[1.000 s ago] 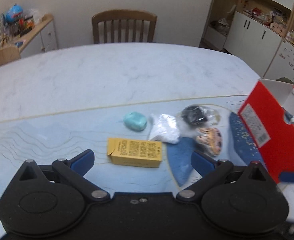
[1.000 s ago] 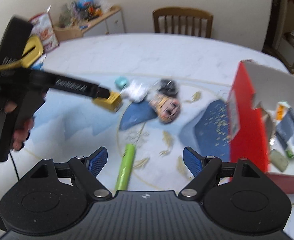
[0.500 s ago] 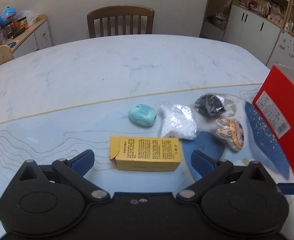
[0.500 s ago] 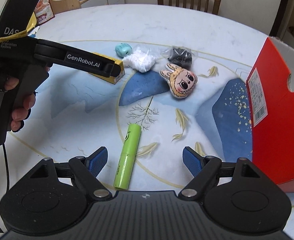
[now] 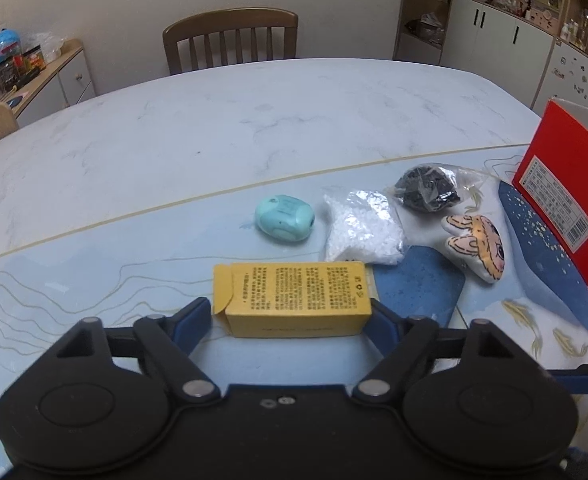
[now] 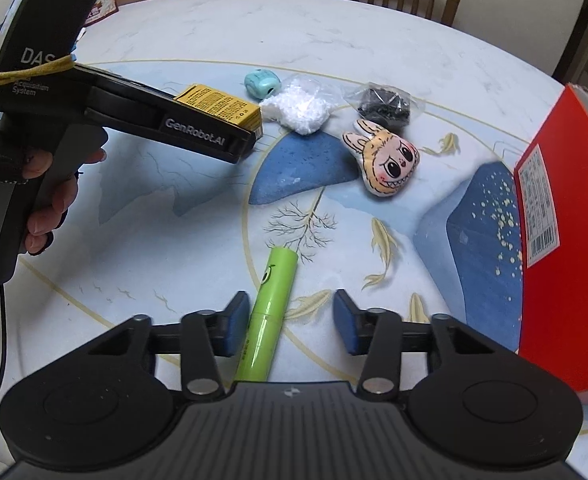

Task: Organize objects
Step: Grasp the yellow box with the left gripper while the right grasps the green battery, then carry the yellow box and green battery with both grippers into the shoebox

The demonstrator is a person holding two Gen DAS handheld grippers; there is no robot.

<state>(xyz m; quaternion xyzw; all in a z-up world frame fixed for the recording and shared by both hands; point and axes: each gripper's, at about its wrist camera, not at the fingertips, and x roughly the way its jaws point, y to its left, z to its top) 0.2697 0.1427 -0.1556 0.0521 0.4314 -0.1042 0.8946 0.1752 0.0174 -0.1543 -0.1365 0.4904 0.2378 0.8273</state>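
Observation:
A yellow carton (image 5: 294, 300) lies on the patterned mat, lengthwise between my left gripper's (image 5: 290, 316) blue pads, which press against both of its ends. In the right wrist view the same carton (image 6: 222, 106) shows under the left tool. A green tube (image 6: 272, 312) lies between my right gripper's (image 6: 292, 322) fingers. It touches the left pad with a gap to the right one, so that gripper is open. Beyond sit a teal case (image 5: 284, 220), a bag of white beads (image 5: 361, 232), a bag of black bits (image 5: 427, 190) and a bunny-eared plush face (image 5: 477, 248).
A red cardboard box (image 6: 565, 240) stands at the right edge of the mat. A person's gloved hand (image 6: 42, 184) holds the left tool. A wooden chair (image 5: 230, 36) is at the table's far side, with cabinets along the walls behind.
Both grippers moved forward and down. The left jaws narrowed onto the yellow carton's ends. The right jaws narrowed around the green tube, which now lies between them.

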